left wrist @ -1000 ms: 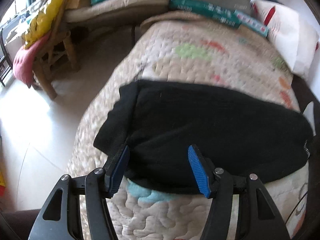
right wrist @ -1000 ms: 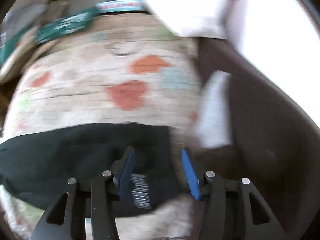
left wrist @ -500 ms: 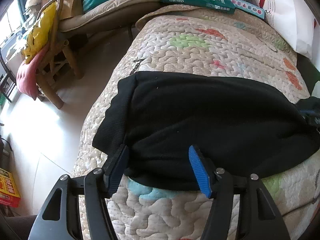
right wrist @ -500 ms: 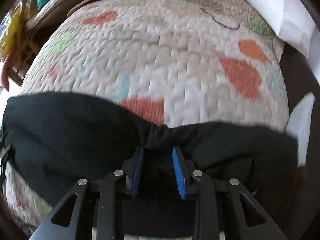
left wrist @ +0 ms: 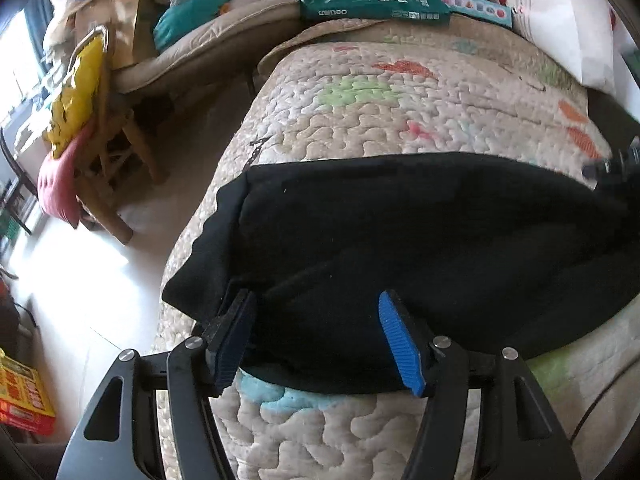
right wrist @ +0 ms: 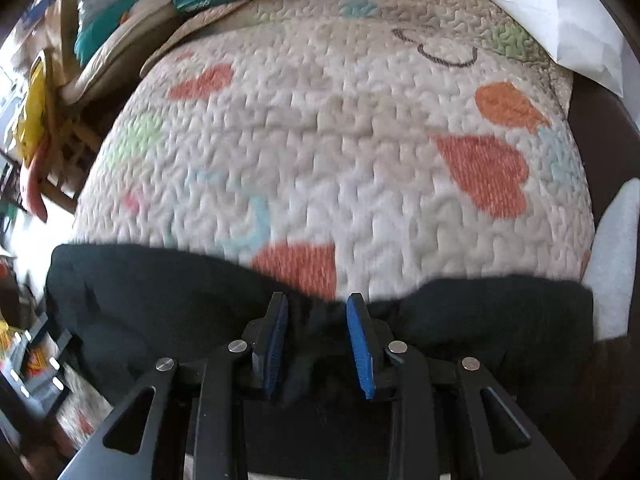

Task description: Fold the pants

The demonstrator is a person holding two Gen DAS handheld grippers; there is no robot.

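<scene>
Spread across the quilted bedcover (left wrist: 400,128): black pants (left wrist: 400,248), folded lengthwise, unmoved since half a second ago. Low over the near-left hem, as before: left gripper (left wrist: 316,336), jaws wide, nothing between the pads. Parted further than before: right gripper (right wrist: 316,340), jaws part open astride bunched black fabric; grip uncertain.

Left wrist view: pants (left wrist: 400,248) lie across the quilt (left wrist: 400,120) at frame centre. Left gripper (left wrist: 320,340) at lower centre, its fingers either side of the pants' near edge. Box (left wrist: 374,10) and pillow (left wrist: 560,28) behind, along upper edge. Chair (left wrist: 108,152) at left on floor. Right wrist view: right gripper (right wrist: 318,344) at lower centre, pants fabric between its fingers; quilt fills the frame above.
</scene>
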